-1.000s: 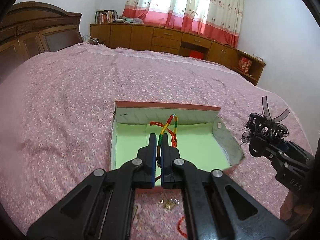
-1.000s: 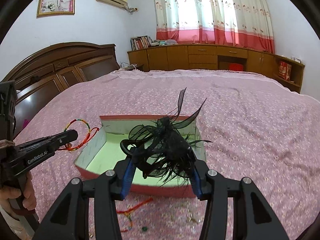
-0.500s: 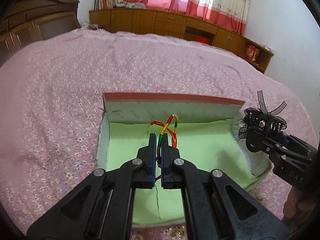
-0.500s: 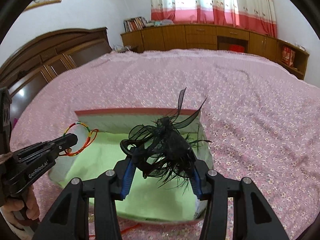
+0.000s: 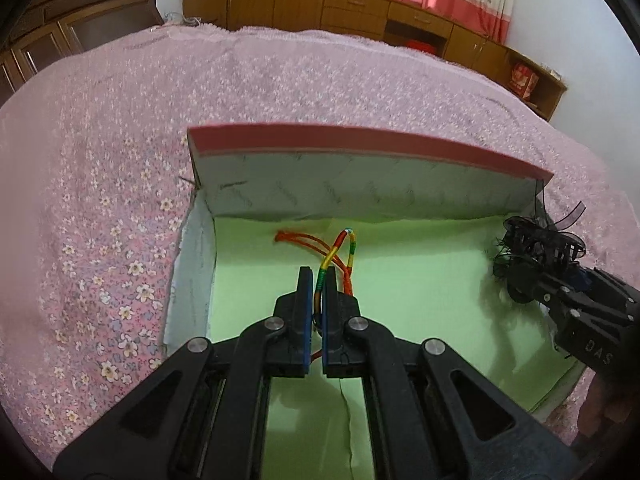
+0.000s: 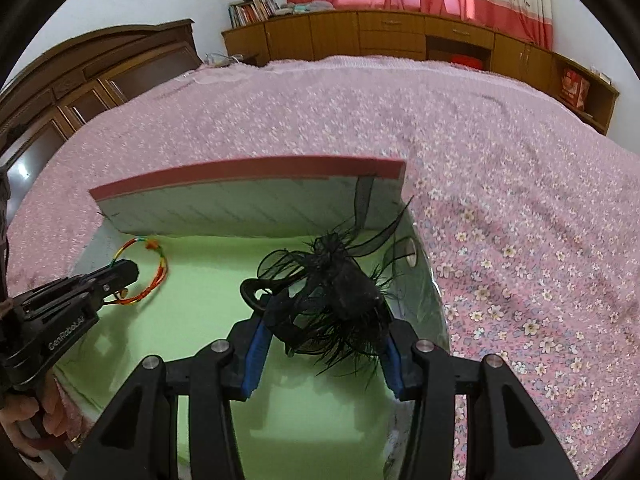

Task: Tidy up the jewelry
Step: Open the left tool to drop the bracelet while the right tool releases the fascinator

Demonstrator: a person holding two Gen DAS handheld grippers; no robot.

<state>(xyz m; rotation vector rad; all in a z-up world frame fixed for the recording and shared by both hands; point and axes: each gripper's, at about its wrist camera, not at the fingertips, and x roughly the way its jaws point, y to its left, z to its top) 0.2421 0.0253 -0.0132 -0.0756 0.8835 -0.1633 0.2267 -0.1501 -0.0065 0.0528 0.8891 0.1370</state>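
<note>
An open box with a pink rim (image 5: 360,144) and green lining (image 5: 420,280) lies on the bed. My left gripper (image 5: 318,280) is shut on a multicoloured woven bracelet (image 5: 344,250) with red cords, held over the box floor near its left side; the bracelet also shows in the right wrist view (image 6: 154,268). My right gripper (image 6: 324,320) is shut on a black feathered hair accessory (image 6: 336,280), held over the right part of the box (image 6: 248,176). In the left wrist view that gripper (image 5: 532,264) shows at the box's right wall.
A pink flowered bedspread (image 5: 100,200) surrounds the box. Wooden cabinets (image 5: 320,8) and pink curtains line the far wall; a wooden headboard (image 6: 80,72) stands at the left. The person's hand (image 6: 36,420) holds the left gripper's handle.
Both grippers have moved forward and down into the box with their items. The jewelry lying on the bedspread in front of the box has left view.
</note>
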